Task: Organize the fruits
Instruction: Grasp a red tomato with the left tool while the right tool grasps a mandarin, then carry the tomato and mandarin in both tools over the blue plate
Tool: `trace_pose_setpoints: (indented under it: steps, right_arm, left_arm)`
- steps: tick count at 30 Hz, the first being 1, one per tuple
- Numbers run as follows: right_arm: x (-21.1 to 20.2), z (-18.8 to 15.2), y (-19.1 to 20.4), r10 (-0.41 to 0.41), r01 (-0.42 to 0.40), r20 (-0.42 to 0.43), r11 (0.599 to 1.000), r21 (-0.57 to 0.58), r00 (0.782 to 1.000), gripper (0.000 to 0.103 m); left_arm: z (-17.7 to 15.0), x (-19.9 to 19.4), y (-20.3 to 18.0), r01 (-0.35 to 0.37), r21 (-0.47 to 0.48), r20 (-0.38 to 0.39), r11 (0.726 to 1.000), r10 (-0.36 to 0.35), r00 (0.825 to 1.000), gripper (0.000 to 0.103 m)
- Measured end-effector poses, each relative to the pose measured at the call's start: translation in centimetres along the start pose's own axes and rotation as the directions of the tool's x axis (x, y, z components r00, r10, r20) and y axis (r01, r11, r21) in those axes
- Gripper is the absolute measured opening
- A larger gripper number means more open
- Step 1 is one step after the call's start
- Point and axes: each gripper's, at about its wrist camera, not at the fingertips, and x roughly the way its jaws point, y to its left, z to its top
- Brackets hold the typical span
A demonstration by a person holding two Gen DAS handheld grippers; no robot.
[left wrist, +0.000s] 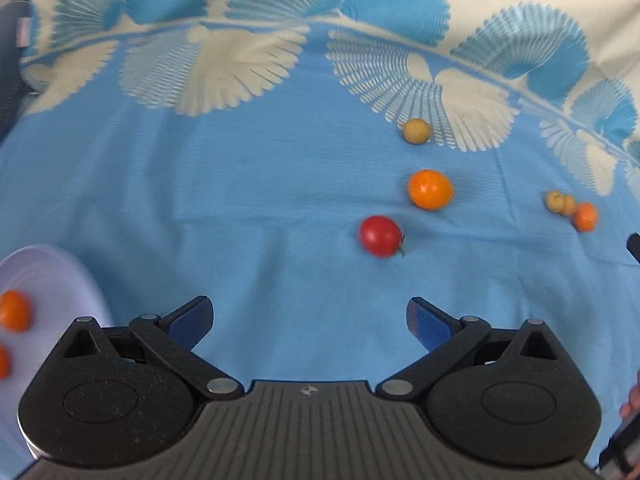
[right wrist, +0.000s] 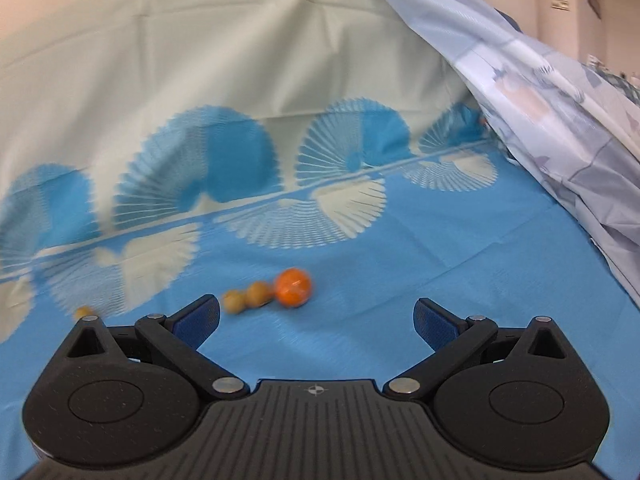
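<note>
My left gripper (left wrist: 310,320) is open and empty above the blue cloth. Ahead and to its right lie a red tomato (left wrist: 380,236), an orange (left wrist: 430,189) and a yellow-green fruit (left wrist: 417,131). Farther right are two small tan fruits (left wrist: 560,202) and a small orange fruit (left wrist: 585,216). A white plate (left wrist: 52,276) at the left edge holds two orange fruits (left wrist: 14,311). My right gripper (right wrist: 316,322) is open and empty. Just beyond it lie a small orange fruit (right wrist: 293,287) and two tan fruits (right wrist: 246,299); another tan fruit (right wrist: 83,312) lies far left.
The blue and cream fan-patterned cloth (left wrist: 240,200) covers the whole surface. A pale blue-grey draped sheet (right wrist: 560,120) hangs at the right of the right wrist view. A dark object (left wrist: 634,246) and part of a hand show at the left view's right edge.
</note>
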Motion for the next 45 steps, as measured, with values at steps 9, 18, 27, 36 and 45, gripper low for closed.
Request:
trace_pose_setpoints:
  steps: [9, 18, 27, 36, 45]
  right_arm:
    - [11.9, -1.1, 2.4, -0.010, -0.009, -0.097, 0.981, -0.193, 0.995, 0.102]
    - [14.6, -1.4, 1.8, 0.032, -0.045, -0.089, 0.989, -0.138, 0.995, 0.101]
    - [11.2, -2.1, 3.5, 0.057, -0.065, -0.041, 0.969, -0.237, 0.998, 0.039]
    - [-0.2, -3.3, 3.6, 0.133, -0.137, -0.041, 0.979, -0.147, 0.990, 0.039]
    - [-16.1, -6.0, 6.8, 0.279, -0.284, -0.054, 0.950, -0.133, 0.959, 0.039]
  left_arm:
    - [2.3, 6.2, -2.1, 0.019, 0.073, -0.025, 0.997, -0.017, 1.000, 0.103]
    - [2.4, 6.5, -3.6, -0.010, 0.156, 0.028, 0.988, 0.006, 1.000, 0.089]
    - [0.3, 2.6, -3.5, 0.027, 0.244, 0.148, 0.969, -0.064, 0.987, 0.036]
    - [-3.2, -5.1, 0.6, 0.034, 0.232, 0.180, 0.972, -0.077, 0.981, 0.035]
    - [-9.1, -16.7, 7.8, 0.017, 0.168, 0.224, 0.986, -0.055, 0.973, 0.035]
